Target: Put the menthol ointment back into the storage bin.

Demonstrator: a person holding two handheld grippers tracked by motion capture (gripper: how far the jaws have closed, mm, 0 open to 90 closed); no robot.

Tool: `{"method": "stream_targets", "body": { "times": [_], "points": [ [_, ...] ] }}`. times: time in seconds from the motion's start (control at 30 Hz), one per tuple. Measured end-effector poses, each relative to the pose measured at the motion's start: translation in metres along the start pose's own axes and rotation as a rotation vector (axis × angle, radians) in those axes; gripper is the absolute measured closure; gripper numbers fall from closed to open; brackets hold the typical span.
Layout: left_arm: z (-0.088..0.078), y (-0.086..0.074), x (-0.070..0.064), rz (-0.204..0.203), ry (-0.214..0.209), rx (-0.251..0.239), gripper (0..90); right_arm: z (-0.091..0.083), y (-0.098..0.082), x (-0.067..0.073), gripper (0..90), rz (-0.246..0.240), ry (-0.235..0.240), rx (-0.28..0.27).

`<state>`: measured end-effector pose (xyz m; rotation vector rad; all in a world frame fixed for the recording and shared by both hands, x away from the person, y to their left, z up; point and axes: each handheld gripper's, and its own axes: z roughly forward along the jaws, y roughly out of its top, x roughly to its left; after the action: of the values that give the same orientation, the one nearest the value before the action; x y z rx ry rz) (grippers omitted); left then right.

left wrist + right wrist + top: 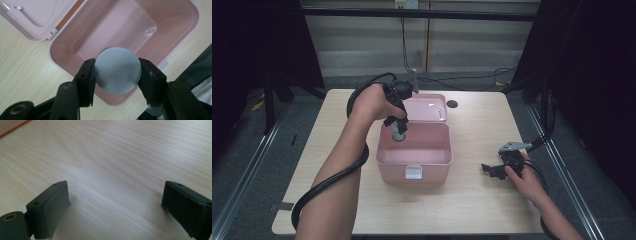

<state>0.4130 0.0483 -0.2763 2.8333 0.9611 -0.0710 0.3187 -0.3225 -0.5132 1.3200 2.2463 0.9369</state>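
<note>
left claw (117, 71): I pinch the grey can (117, 70) straight above the open pink box (175, 45).
right claw (115, 207): spread, empty, on the counter (112, 157).

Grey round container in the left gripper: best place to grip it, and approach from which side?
Grip the grey round container across its curved side wall, from above, as the left gripper does now over the open pink box. Its flat circular end faces up and gives the pads nothing to pinch, while opposite points on the round wall seat both pads squarely. Coming from above likely also clears the box walls.
</note>
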Motion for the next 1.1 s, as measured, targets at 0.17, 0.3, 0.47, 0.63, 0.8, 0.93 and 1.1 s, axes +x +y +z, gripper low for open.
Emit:
{"method": "stream_targets", "body": {
  "times": [0.17,0.3,0.47,0.63,0.8,0.93,1.1],
  "points": [
    [0.009,0.007,0.0,-0.041,0.01,0.007,50.7,0.0,0.0,0.0,6.9,0.001,0.0,0.0],
    [0.016,0.013,0.001,-0.078,0.016,0.007,50.7,0.0,0.0,0.0,6.9,0.0,0.0,0.0],
    [0.025,0.021,-0.001,-0.088,0.02,0.025,50.7,0.0,0.0,0.0,6.9,0.0,0.0,0.0],
    [0.032,0.027,-0.002,-0.124,0.015,0.021,50.7,0.0,0.0,0.0,6.9,0.0,0.0,0.0],
    [0.039,0.03,-0.001,-0.177,0.024,0.024,50.7,0.0,0.0,0.0,6.9,0.0,0.0,0.0],
    [0.046,0.033,0.0,-0.207,0.022,0.018,50.7,0.0,0.0,0.0,6.9,0.0,0.0,0.0],
    [0.05,0.036,0.001,-0.246,0.033,0.009,50.8,0.0,0.0,0.0,7.0,0.0,0.0,0.0]
  ]
}}
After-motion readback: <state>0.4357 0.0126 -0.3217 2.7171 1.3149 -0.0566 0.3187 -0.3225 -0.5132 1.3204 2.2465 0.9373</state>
